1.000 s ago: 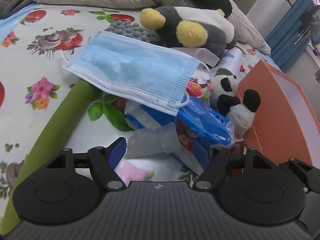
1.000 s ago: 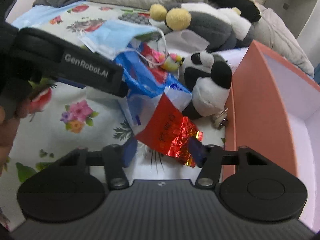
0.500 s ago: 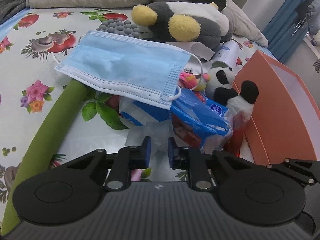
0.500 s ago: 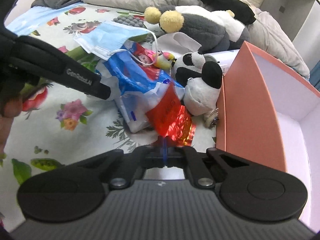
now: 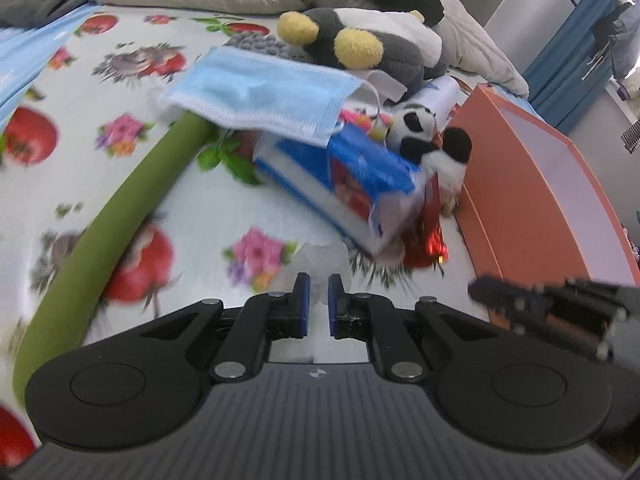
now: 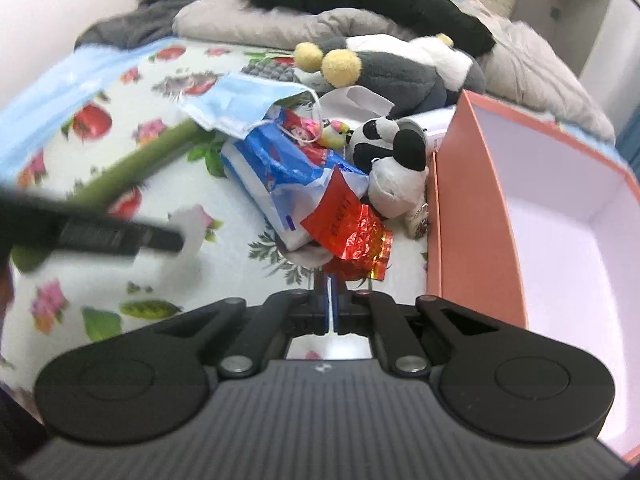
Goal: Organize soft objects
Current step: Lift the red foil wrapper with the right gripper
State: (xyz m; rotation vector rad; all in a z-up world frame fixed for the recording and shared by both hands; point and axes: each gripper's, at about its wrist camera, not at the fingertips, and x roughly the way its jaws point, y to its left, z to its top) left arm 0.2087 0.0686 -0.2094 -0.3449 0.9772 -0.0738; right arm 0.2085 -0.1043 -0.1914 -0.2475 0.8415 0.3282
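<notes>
Two plush toys lie on the fruit-print sheet: a small panda against the orange box and a big grey one behind. One face mask drapes over one green tube and one blue tissue pack. The left gripper has just narrowed onto a translucent white scrap. The right gripper pinches the red foil packet by its edge.

left gripper: black linkage arms, blue pads, silver pivot screws
right gripper: same black build, ribbed grey housing
</notes>
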